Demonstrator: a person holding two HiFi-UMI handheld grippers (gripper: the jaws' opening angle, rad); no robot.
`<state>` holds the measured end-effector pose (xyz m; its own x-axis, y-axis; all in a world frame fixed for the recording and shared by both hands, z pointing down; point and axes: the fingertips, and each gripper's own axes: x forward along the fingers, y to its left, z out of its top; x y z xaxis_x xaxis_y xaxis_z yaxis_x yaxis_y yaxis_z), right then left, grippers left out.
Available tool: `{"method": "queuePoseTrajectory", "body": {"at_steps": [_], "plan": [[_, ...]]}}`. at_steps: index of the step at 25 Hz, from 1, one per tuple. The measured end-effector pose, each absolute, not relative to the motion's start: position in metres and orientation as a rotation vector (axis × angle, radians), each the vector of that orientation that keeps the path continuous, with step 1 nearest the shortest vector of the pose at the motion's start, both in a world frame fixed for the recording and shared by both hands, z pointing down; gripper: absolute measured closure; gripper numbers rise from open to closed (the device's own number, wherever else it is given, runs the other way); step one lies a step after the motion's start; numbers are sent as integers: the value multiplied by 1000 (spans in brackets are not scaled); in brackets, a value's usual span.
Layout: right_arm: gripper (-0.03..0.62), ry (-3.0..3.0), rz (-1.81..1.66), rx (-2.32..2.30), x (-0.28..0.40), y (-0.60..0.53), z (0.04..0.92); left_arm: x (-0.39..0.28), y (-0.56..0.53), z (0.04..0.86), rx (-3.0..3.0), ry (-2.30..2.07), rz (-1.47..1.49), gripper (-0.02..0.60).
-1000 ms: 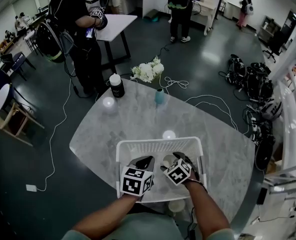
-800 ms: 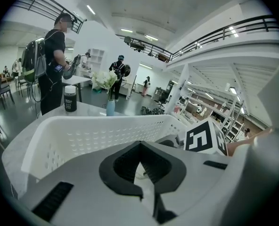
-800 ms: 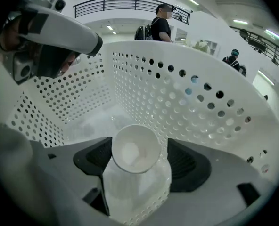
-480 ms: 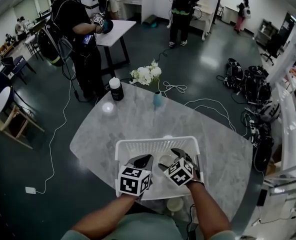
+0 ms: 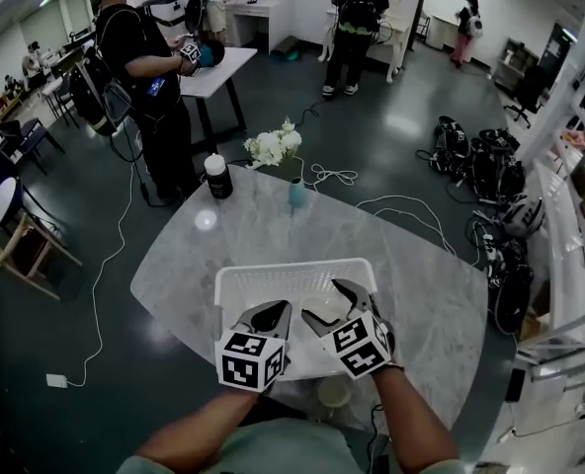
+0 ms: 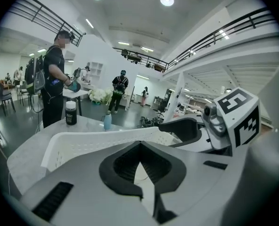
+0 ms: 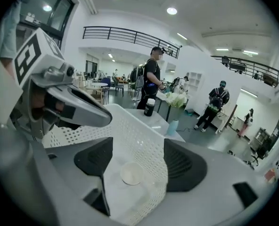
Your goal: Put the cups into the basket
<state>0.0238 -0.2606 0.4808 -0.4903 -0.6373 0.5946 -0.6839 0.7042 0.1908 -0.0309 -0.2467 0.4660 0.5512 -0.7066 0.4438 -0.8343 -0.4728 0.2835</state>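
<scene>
Jaws of the right gripper (image 7: 139,161) stand wide apart and grip nothing. One cup (image 7: 131,173) lies on the floor of the white basket (image 7: 144,126), straight below the gap and clear of both pads. Jaws of the left gripper (image 6: 139,154) meet at their tips with nothing between them. It hangs over the basket's left half, just beside the right gripper.

Remaining work, as judged: what looks like a second cup (image 5: 334,393) (pale, round, seen between the two forearms) stands on the marble table (image 5: 431,304), just outside the basket's near wall. It lies behind and below the right gripper, so the right hand is the nearer one and would have to draw back toward the person to reach it. What appears to be a third cup (image 5: 206,220) stands well apart, beyond the basket's far left corner, on the left gripper's side. The bottle (image 5: 296,194), jar (image 5: 214,176) and flowers (image 5: 270,146) at the table's far edge play no part.
</scene>
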Motion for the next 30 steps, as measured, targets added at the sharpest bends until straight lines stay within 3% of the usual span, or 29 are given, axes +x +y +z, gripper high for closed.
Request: {"method": "queuePoseTrajectory", "body": {"at_steps": [7,16,30], "plan": [[269,-2320,75,1081,34,-218,451,-29,-219,446,2362,-1307,319,581],[542,-2358,64,1206,58,-160,436,-21,-164,436,2379,-1376,281,581],[574,-2359,168,1232,95,-55,469,13,-65,464,2446,-1360,323,583]]}}
